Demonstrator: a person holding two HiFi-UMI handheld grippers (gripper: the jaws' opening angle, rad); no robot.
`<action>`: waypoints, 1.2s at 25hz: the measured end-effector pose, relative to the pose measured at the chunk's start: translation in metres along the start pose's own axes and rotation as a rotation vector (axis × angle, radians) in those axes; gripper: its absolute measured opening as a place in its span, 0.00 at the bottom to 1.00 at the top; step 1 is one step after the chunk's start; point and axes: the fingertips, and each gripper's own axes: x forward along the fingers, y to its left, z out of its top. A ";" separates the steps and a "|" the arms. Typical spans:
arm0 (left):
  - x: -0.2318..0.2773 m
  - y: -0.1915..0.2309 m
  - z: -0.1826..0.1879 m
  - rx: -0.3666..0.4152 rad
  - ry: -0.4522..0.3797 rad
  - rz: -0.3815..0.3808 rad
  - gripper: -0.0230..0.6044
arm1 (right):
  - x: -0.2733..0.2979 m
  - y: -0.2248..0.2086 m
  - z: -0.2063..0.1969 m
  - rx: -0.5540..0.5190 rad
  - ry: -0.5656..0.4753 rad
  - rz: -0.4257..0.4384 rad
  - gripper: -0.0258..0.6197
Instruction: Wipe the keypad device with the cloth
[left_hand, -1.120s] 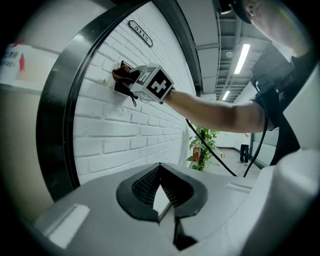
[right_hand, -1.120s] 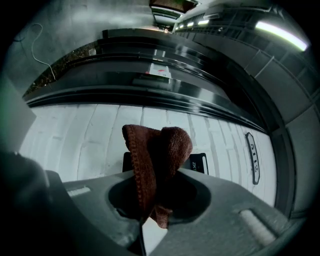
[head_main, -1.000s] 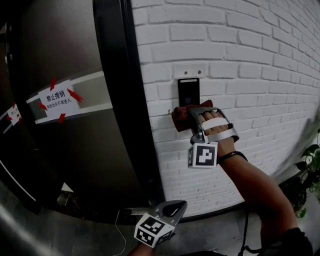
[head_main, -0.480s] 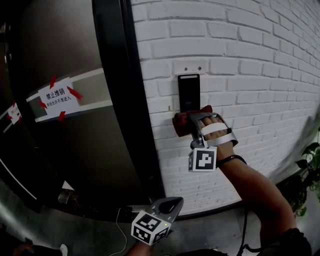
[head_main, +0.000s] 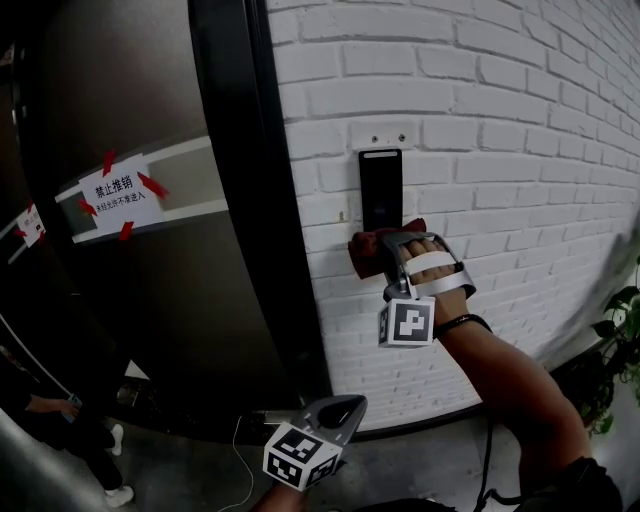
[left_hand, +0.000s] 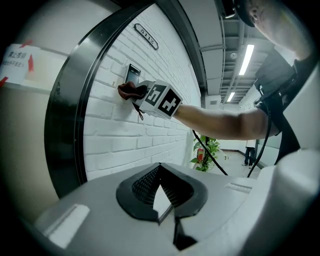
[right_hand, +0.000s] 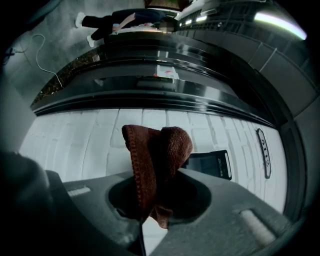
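— What could go wrong here?
— My right gripper (head_main: 386, 242) pinches the cloth (head_main: 364, 250) at the lower edge of the keypad device (head_main: 380, 188). If I drift lower, I likely wipe only brick wall (head_main: 500, 120). My left gripper (head_main: 338, 418) hangs below, jaws together and empty.

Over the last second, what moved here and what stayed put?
The right gripper, shut on the cloth, slid down the keypad device, uncovering more of its black face; the cloth is now at its lower end. A person came into view at lower left. The left gripper stayed low, shut and empty.
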 end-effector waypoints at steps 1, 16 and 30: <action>0.000 0.000 0.000 -0.001 0.000 0.000 0.06 | -0.001 0.002 0.002 0.013 -0.005 0.013 0.12; -0.005 0.002 -0.003 -0.005 -0.002 0.009 0.06 | -0.024 0.042 0.001 0.106 -0.022 0.218 0.12; -0.004 0.007 0.001 0.006 -0.018 0.013 0.06 | -0.066 -0.079 0.015 0.107 -0.099 0.014 0.12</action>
